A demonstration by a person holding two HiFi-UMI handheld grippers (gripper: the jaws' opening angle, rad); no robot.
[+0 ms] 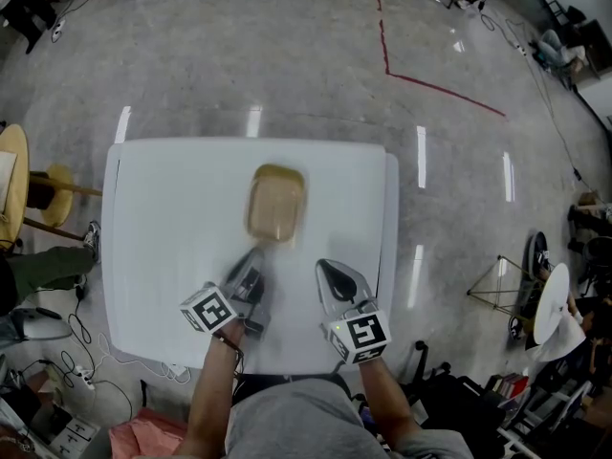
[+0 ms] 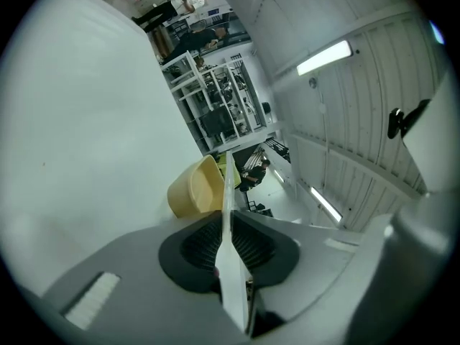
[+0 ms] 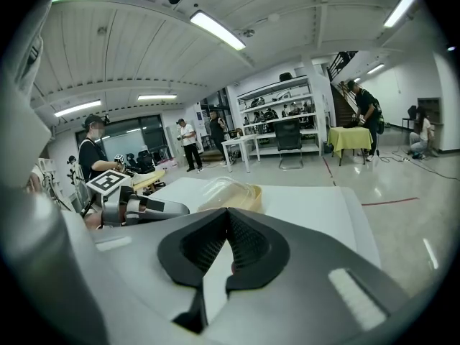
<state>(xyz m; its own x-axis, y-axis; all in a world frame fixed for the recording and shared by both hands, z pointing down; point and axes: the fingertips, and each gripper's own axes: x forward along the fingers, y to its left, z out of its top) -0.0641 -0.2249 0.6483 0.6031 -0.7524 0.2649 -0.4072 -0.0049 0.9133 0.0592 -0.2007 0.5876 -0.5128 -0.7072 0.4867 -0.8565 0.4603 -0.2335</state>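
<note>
**A:** Nearest thing to both grippers?

**B:** Tan lidded box (image 1: 276,204), flat on the white counter (image 1: 158,218), near the middle. Ahead of both tools, touching neither. Clear domed lid on top, plain in the right gripper view.

**A:** State of the jaws?

**B:** Left gripper (image 1: 254,255): jaws pressed together, nothing between them. Right gripper (image 1: 323,267): likewise closed at the tips and empty.

**A:** How to handle the box well?

**B:** Probably best to part the jaws wide well short of it. Come at the tan base from its sides, not at the thin-looking lid, likely to buckle. Keep any squeeze light. Seemingly a light thing, prone to sliding on the smooth counter, so steady with one tool while working with the other.

**A:** Pose of the arms?

**B:** Left forearm (image 1: 215,385) and right forearm (image 1: 382,395) stretched forward from the near edge, low over the counter. Left gripper angled forward and to the right, tips aimed at the box's near left corner, just short of it. Right gripper apart from its neighbour, tips aimed forward and slightly left, a little farther from the box. Left marker cube (image 1: 208,310) and right marker cube (image 1: 360,333) at the rear of the tools, faces turned up.
</note>
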